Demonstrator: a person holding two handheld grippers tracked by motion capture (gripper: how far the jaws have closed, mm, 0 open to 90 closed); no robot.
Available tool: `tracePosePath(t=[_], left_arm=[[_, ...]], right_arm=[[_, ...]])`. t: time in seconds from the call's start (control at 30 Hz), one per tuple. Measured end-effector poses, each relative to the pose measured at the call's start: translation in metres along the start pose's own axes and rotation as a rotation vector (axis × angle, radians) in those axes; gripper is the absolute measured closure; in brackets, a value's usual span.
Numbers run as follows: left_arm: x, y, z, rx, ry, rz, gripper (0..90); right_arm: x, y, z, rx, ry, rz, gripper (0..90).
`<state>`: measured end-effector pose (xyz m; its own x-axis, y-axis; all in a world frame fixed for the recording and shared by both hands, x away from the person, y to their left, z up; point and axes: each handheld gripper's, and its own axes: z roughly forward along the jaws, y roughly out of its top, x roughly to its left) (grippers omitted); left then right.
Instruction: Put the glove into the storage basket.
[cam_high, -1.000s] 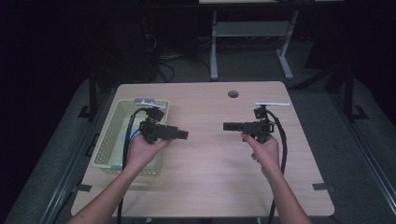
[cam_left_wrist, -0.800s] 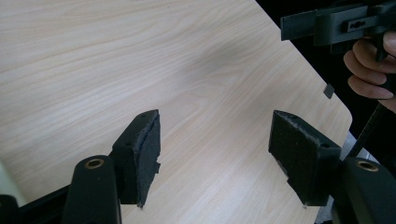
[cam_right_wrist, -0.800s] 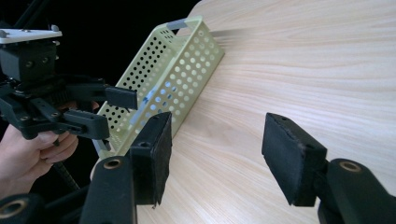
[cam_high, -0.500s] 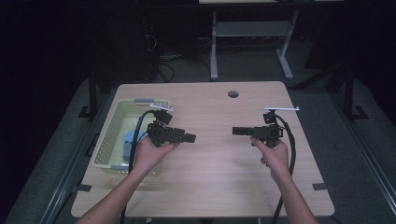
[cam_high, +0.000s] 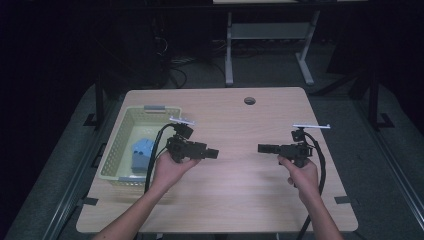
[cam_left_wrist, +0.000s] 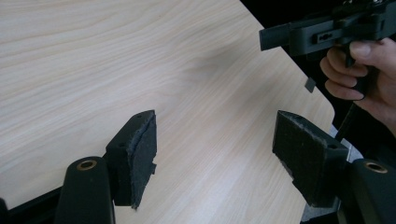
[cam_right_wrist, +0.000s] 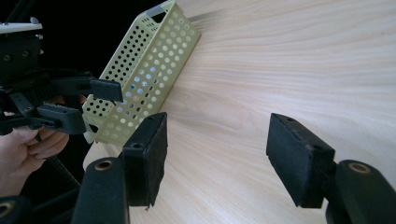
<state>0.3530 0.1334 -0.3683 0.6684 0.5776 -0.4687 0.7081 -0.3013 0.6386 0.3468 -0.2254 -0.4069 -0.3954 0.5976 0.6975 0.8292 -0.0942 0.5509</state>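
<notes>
The left gripper and the right gripper both hold nothing, and their jaws, which have just been opening, stand wide apart over the bare wooden table. Compared with a second ago the two hands have drawn away from each other and come lower, tips facing across the middle. The blue object lies in the pale green perforated basket just beside the left gripper, so I judge the placing is done.
</notes>
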Motion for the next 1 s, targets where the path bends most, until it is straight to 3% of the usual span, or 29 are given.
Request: tracePosePath(t=[0.3,0.67,1.0], left_arm=[[-0.006,-0.010,0.012,0.022,-0.020,0.010,27.9],[-0.011,-0.022,0.016,-0.008,-0.042,0.031,25.9],[-0.012,-0.034,0.024,-0.004,-0.059,0.026,25.5]], right_arm=[[-0.012,-0.015,-0.010,-0.007,-0.017,0.029,37.5],[-0.017,-0.026,-0.019,-0.018,-0.028,0.039,36.6],[-0.031,-0.043,-0.029,-0.021,-0.038,0.057,36.1]])
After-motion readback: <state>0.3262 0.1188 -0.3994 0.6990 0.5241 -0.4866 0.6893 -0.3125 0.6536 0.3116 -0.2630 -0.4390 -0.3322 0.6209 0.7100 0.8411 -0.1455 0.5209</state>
